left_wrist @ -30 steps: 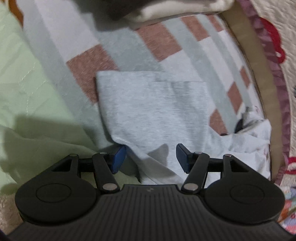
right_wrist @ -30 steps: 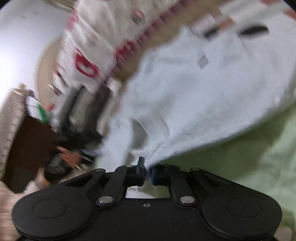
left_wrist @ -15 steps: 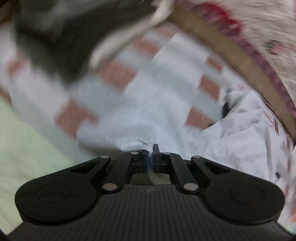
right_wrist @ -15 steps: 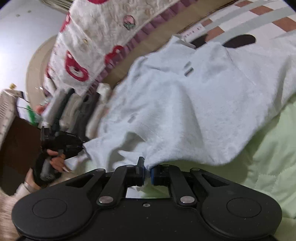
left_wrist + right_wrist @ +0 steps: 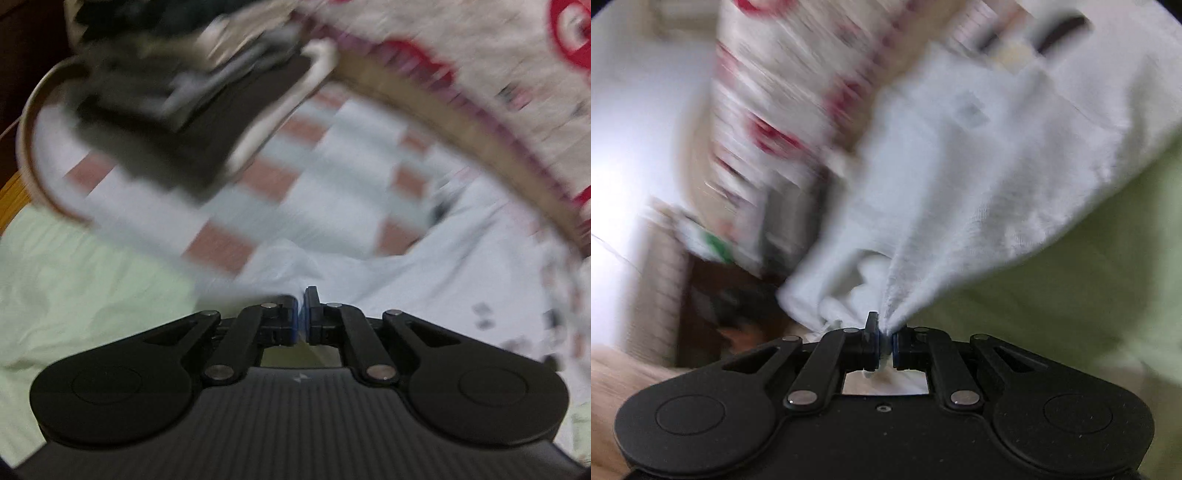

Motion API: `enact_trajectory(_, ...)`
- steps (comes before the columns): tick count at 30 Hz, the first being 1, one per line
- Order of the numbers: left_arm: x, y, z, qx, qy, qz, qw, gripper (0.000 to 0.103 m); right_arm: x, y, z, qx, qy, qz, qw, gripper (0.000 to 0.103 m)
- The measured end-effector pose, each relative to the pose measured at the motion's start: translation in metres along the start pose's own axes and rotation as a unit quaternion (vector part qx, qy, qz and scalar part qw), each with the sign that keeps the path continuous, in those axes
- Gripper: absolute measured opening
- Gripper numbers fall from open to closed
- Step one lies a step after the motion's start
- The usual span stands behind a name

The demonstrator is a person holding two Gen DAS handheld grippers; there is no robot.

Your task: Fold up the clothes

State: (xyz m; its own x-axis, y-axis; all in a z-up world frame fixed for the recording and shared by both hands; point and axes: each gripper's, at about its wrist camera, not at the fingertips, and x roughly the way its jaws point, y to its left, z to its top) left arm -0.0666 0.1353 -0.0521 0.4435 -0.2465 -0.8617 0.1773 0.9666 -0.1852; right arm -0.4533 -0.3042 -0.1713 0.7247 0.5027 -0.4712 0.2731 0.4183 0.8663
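The bed (image 5: 74, 280), under a pale green sheet and a checked blanket (image 5: 332, 155), carries the white garment (image 5: 979, 166), which is lifted partly off it. The cloth fans up and away from the right hand-held gripper (image 5: 885, 343), whose jaws are clamped on a bunched edge. The left hand-held gripper (image 5: 303, 317) is pinched together on another edge, the garment spreading off to its right. Judging by this, the cloth's long line runs between the two grips, so the fold turns on drawing them apart.
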Motion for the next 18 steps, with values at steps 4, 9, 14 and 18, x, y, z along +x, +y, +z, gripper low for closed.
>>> enact_trajectory(4,0.02,0.01,-0.019,0.011,0.021,0.043,0.9988,0.002,0.013,-0.013,-0.016,-0.01,0.024,-0.03,0.999,0.009)
enact_trajectory(9,0.011,0.005,-0.026,0.031,0.007,0.063,0.9975,0.003,-0.013,-0.012,-0.01,-0.03,-0.039,-0.056,0.997,0.044)
enact_trajectory(14,-0.011,-0.029,-0.027,0.111,-0.083,0.167,0.9761,0.012,-0.062,-0.015,0.009,-0.051,-0.164,-0.11,0.979,0.045)
enact_trajectory(18,-0.027,-0.071,-0.04,0.176,-0.114,0.131,0.9689,0.047,-0.079,-0.024,0.03,-0.073,-0.223,-0.195,0.952,0.054)
